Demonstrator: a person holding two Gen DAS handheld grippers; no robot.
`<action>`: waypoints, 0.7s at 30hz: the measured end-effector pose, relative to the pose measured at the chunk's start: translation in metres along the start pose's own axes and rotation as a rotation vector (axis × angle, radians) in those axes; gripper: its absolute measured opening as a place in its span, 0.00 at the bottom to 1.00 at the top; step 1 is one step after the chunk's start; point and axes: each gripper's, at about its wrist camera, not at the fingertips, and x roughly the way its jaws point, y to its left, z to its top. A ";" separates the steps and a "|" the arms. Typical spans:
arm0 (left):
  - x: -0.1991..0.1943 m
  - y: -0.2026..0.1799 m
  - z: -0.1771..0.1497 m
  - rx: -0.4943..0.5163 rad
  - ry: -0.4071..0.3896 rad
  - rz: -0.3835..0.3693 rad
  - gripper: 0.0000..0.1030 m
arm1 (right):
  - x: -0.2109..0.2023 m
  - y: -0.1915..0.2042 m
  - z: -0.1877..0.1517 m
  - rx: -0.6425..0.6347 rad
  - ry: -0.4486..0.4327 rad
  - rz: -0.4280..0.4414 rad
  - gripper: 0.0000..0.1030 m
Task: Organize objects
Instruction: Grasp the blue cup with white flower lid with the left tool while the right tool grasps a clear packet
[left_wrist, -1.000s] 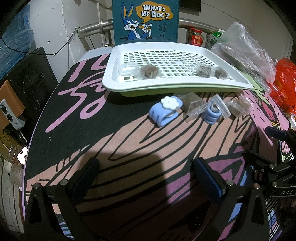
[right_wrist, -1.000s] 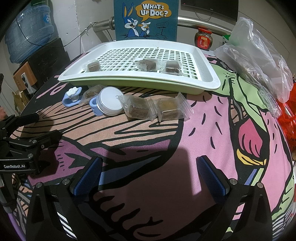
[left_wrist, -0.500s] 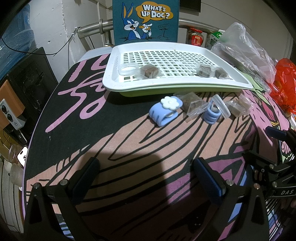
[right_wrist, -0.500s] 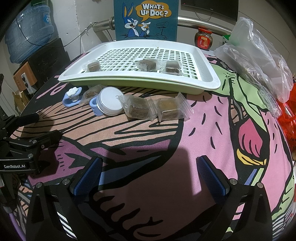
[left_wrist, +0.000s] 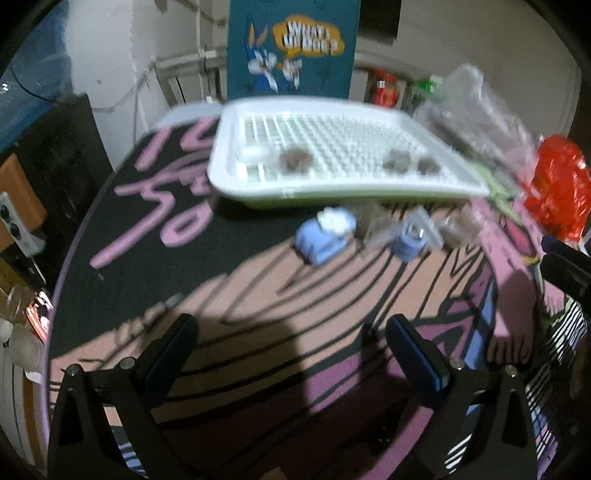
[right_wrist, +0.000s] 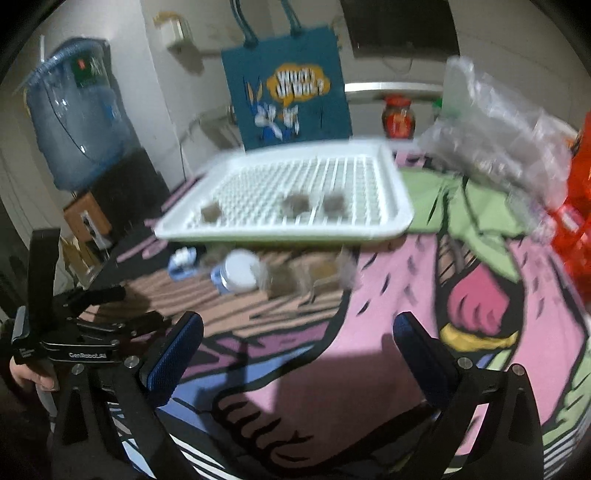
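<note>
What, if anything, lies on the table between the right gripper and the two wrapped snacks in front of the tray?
Nothing visible. Bare tablecloth runs from the open right gripper to the snacks; the white-lidded jar sits to their left, beside the path.

Glossy white plastic tray (left_wrist: 343, 188) on printed cloth (left_wrist: 258, 295).

A white slotted tray (right_wrist: 397, 206) lies flat at 12 o'clock, holding three brown wrapped cubes (right_wrist: 295, 204). Just before it lie two blue clips (left_wrist: 323, 238) and more wrapped cubes (right_wrist: 306, 275), blurred.
</note>
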 end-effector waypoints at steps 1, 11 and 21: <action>-0.006 0.000 0.002 0.007 -0.030 0.011 1.00 | -0.005 -0.001 0.003 -0.010 -0.019 -0.010 1.00; -0.024 0.001 0.036 0.012 -0.178 -0.005 1.00 | -0.014 -0.019 0.030 -0.002 -0.102 -0.039 1.00; 0.002 -0.011 0.036 0.065 -0.146 0.003 1.00 | 0.009 -0.019 0.036 -0.056 -0.111 -0.071 1.00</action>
